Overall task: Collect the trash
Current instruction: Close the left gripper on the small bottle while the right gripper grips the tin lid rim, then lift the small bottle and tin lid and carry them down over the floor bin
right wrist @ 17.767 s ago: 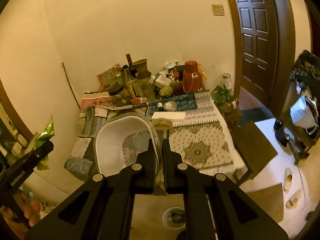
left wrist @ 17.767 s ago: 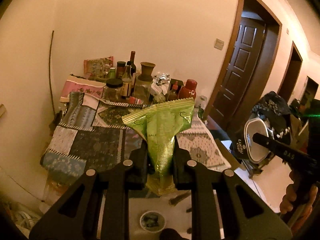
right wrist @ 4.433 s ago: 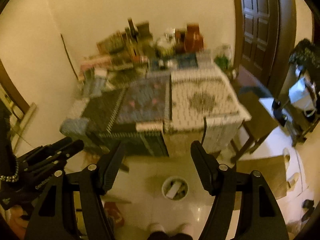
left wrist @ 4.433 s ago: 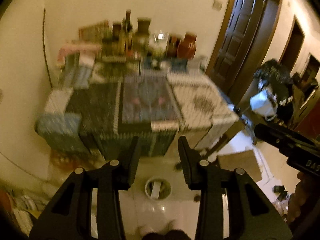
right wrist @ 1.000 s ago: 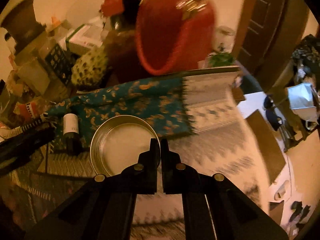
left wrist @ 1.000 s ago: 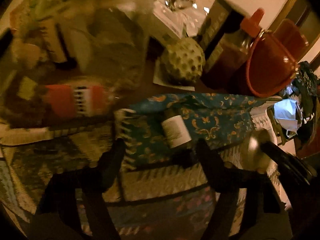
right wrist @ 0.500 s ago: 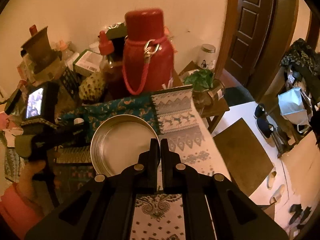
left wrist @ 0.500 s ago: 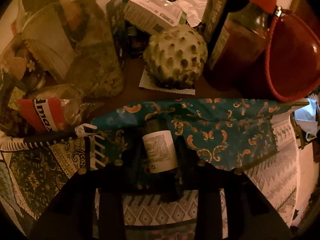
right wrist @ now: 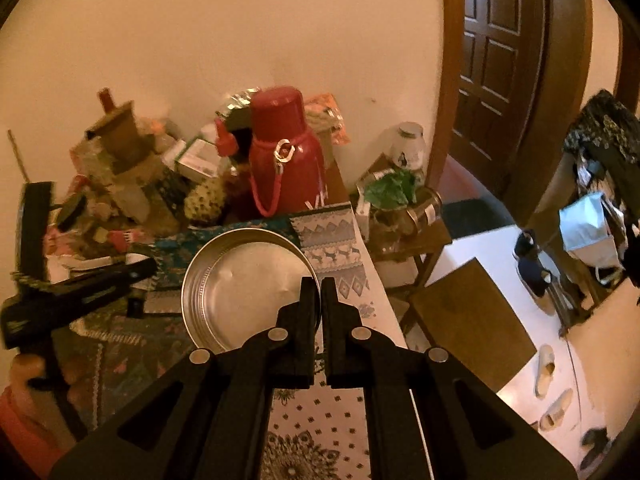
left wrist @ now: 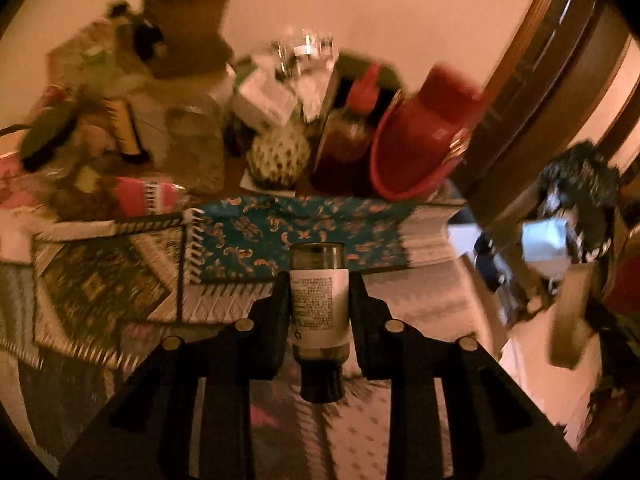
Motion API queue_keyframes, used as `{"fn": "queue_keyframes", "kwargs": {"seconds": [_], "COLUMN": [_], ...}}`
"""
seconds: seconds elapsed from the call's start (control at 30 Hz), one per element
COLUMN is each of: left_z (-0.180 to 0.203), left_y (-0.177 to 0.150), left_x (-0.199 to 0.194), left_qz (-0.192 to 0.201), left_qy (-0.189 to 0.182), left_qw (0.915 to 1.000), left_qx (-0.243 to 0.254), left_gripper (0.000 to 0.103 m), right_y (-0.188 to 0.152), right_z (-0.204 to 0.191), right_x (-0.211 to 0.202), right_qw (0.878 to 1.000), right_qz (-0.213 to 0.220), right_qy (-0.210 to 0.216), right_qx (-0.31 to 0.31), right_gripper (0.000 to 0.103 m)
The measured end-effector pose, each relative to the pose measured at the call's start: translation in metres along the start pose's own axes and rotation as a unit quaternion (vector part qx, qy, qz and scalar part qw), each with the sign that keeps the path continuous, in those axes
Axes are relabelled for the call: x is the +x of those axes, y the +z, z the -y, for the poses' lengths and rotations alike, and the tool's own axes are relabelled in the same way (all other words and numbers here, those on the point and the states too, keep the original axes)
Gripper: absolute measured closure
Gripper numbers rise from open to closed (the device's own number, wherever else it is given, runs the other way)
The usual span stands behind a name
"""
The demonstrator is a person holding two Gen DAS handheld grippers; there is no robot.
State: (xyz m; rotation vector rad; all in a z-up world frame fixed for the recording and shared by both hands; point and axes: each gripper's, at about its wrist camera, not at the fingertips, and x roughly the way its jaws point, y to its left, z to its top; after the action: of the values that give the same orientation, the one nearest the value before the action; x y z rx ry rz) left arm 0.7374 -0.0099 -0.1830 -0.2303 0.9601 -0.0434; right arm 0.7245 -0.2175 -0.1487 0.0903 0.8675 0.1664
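Observation:
A small dark glass bottle (left wrist: 318, 308) with a white label hangs above the table, cap toward the camera, with my left gripper (left wrist: 319, 280) shut on its sides. A round shallow metal tin (right wrist: 244, 280) is held by its rim in my shut right gripper (right wrist: 313, 284), lifted over the patterned cloth. In the right wrist view the left gripper (right wrist: 136, 270) shows at the left, held by a hand in a red sleeve (right wrist: 24, 412).
The table's patchwork cloth (left wrist: 120, 288) carries clutter at the back: a red flask (right wrist: 284, 160), a scaly green fruit (left wrist: 280, 156), a red-capped sauce bottle (left wrist: 348, 136), jars and boxes. A side table with jars (right wrist: 404, 224), a wooden stool (right wrist: 468, 320) and a door (right wrist: 500, 60) lie to the right.
The left gripper has closed on the bottle, lifted it off the teal cloth and drawn back. The right gripper has risen and pulled back with the tin.

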Motion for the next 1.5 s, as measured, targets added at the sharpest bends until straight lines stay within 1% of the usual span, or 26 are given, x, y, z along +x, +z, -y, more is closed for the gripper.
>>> {"fn": "queue_keyframes", "kwargs": {"seconds": [0.03,0.17,0.2,0.27,0.37,0.53,0.7,0.87,1.0,1.03,1.07,1.17,1.23,1.33,1.5], "left_z": [0.004,0.003,0.003,0.004,0.008,0.014,0.008,-0.007,-0.026,-0.032,-0.04,-0.058,-0.066,-0.072,-0.075], "left_y": [-0.002,-0.031,-0.034,-0.046,-0.064,-0.093,-0.122,-0.16,-0.204,-0.216,-0.23,-0.261,-0.279,-0.299,-0.321], "left_x": [-0.013,-0.092,-0.102,-0.135,-0.174,-0.225,-0.266,-0.304,-0.336,-0.344,-0.353,-0.374,-0.386,-0.397,-0.404], "left_qz": [0.012,0.072,0.08,0.106,0.139,0.177,0.2,0.21,0.203,0.201,0.2,0.196,0.195,0.191,0.174], "left_qy": [0.001,0.011,0.012,0.019,0.046,0.074,0.053,0.037,0.034,0.033,0.033,0.025,0.023,0.018,0.004], "left_qw": [0.9999,0.9969,0.9961,0.9933,0.9888,0.9813,0.9784,0.9767,0.9778,0.9783,0.9785,0.9799,0.98,0.9807,0.9838], "left_qx": [-0.005,-0.03,-0.035,-0.041,-0.031,-0.012,-0.002,0.022,0.04,0.04,0.037,0.026,0.029,0.038,0.044], "left_gripper": [0.076,0.076,0.076,0.076,0.076,0.076,0.076,0.076,0.076,0.076,0.076,0.076,0.076,0.076,0.076], "right_y": [-0.001,-0.008,-0.009,-0.011,-0.016,-0.028,-0.052,-0.091,-0.125,-0.138,-0.144,-0.171,-0.189,-0.211,-0.233], "right_z": [0.002,0.005,0.005,0.003,-0.002,-0.016,-0.034,-0.06,-0.082,-0.09,-0.093,-0.105,-0.112,-0.118,-0.117], "right_x": [-0.008,-0.036,-0.041,-0.055,-0.078,-0.119,-0.154,-0.191,-0.217,-0.226,-0.231,-0.252,-0.263,-0.277,-0.291], "right_qw": [1.0,0.999,0.999,0.998,0.996,0.993,0.991,0.991,0.992,0.992,0.992,0.992,0.992,0.994,0.996], "right_qz": [0.006,0.023,0.026,0.036,0.054,0.083,0.1,0.11,0.108,0.11,0.11,0.113,0.11,0.101,0.081], "right_qy": [0.008,0.033,0.038,0.049,0.062,0.072,0.068,0.06,0.06,0.058,0.057,0.055,0.055,0.044,0.028], "right_qx": [-0.004,-0.022,-0.026,-0.034,-0.044,-0.05,-0.051,-0.04,-0.026,-0.025,-0.025,-0.019,-0.012,-0.008,-0.006], "right_gripper": [0.1,0.1,0.1,0.1,0.1,0.1,0.1,0.1,0.1,0.1,0.1,0.1,0.1,0.1,0.1]}}
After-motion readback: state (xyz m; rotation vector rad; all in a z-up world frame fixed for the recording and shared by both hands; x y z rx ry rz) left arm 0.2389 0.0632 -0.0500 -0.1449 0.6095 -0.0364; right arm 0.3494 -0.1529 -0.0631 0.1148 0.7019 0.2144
